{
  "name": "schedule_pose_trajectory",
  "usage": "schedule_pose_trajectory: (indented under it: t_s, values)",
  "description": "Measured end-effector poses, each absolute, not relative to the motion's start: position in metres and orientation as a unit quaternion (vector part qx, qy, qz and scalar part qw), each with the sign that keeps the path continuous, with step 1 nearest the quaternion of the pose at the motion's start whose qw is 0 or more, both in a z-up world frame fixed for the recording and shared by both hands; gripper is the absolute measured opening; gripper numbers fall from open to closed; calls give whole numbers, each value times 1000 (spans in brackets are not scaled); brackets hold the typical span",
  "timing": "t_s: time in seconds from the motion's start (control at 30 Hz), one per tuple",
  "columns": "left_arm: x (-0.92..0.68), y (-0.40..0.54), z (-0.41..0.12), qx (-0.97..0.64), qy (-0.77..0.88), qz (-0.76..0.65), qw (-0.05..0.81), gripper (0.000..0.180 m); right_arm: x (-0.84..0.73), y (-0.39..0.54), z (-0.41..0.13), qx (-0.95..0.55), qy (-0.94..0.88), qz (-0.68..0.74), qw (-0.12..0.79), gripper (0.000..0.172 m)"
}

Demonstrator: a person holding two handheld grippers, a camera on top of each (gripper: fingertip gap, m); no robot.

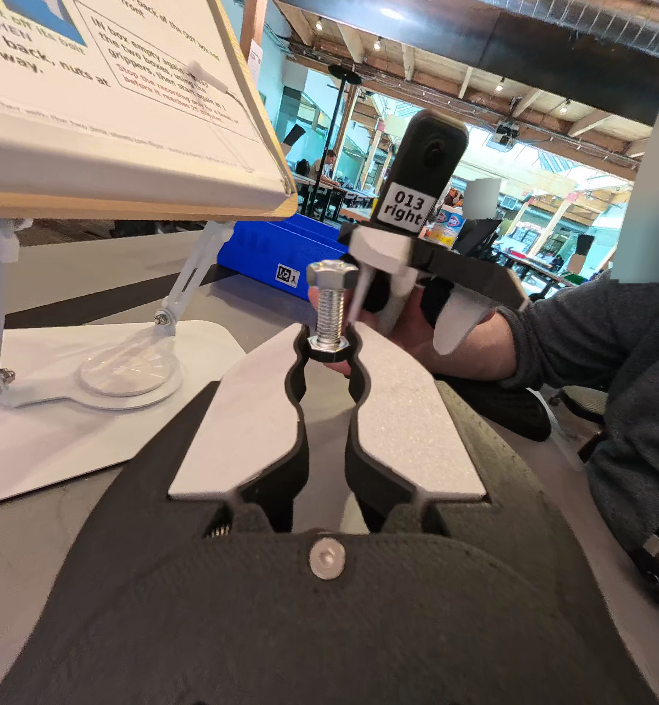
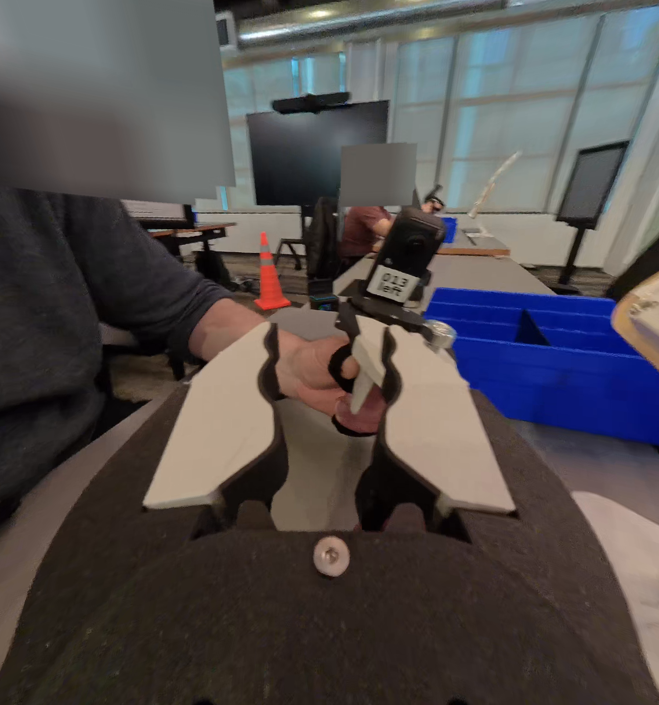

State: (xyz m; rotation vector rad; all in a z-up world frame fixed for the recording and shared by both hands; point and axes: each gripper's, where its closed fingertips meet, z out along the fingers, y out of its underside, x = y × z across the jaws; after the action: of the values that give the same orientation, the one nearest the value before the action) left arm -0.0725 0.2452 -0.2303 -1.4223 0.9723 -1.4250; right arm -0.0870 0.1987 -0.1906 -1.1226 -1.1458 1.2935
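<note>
- Two grippers face each other over the grey table (image 1: 491, 438), the blue bin (image 2: 549, 366) just beside them.
- Your left gripper (image 1: 327, 345) is clenched on the hex nut (image 1: 327, 342); the bolt (image 1: 331, 301) stands upright in it, head up.
- Your right gripper (image 2: 329, 337) is spread wide, grasping nothing; one finger (image 1: 358, 297) stands just beside the threads.
- Judgement: keep the nut level and the bolt vertical; square your right fingers on the bolt before clamping.

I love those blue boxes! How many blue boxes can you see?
1, as far as the views show. The blue bin sits on the grey table, behind the left gripper that holds the bolt by its nut. Others may be hidden.
</note>
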Motion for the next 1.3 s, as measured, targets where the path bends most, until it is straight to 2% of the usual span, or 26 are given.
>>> schedule_pose_trajectory:
  t_s: [0.03, 0.13, 0.3, 0.33, 0.37, 0.4, 0.47, 0.57, 0.77, 0.8, 0.83, 0.87, 0.93, 0.97, 1.3]
  values:
    - [-72, 245, -231, -573, 393, -570, 440, 18, -87, 206, -192, -482, -468, 527, 520, 64]
    - [-66, 238, -231, -566, 413, -562, 440, 18, -89, 216, -195, -500, -446, 519, 531, 89]
    - [-64, 240, -235, -575, 407, -561, 435, 18, -97, 207, -199, -496, -465, 517, 520, 93]
    - [-67, 243, -234, -576, 401, -563, 437, 18, -94, 203, -197, -484, -473, 523, 518, 86]
    - [-69, 247, -234, -581, 394, -561, 438, 18, -90, 192, -193, -456, -491, 543, 507, 49]
    - [-72, 249, -234, -582, 388, -563, 440, 18, -88, 190, -189, -448, -488, 552, 506, 42]
    - [-73, 249, -232, -578, 382, -573, 438, 18, -88, 207, -191, -483, -461, 529, 523, 76]
    - [-67, 242, -234, -573, 401, -567, 435, 18, -89, 219, -195, -503, -441, 520, 531, 98]
    - [-64, 240, -235, -573, 403, -568, 433, 18, -97, 209, -201, -504, -467, 506, 522, 94]
    - [-65, 242, -234, -575, 400, -565, 436, 18, -94, 205, -198, -492, -475, 510, 522, 86]
    - [-67, 246, -234, -582, 394, -559, 439, 18, -89, 196, -192, -463, -488, 528, 518, 56]
    - [-68, 248, -235, -583, 387, -566, 436, 18, -86, 193, -186, -450, -485, 540, 520, 46]
    - [-70, 248, -233, -579, 385, -571, 437, 18, -84, 205, -189, -478, -473, 519, 527, 68]
    - [-68, 246, -231, -575, 393, -567, 440, 18, -83, 209, -190, -483, -470, 514, 531, 71]
    - [-57, 236, -230, -563, 420, -558, 442, 18, -78, 219, -191, -494, -454, 500, 548, 69]
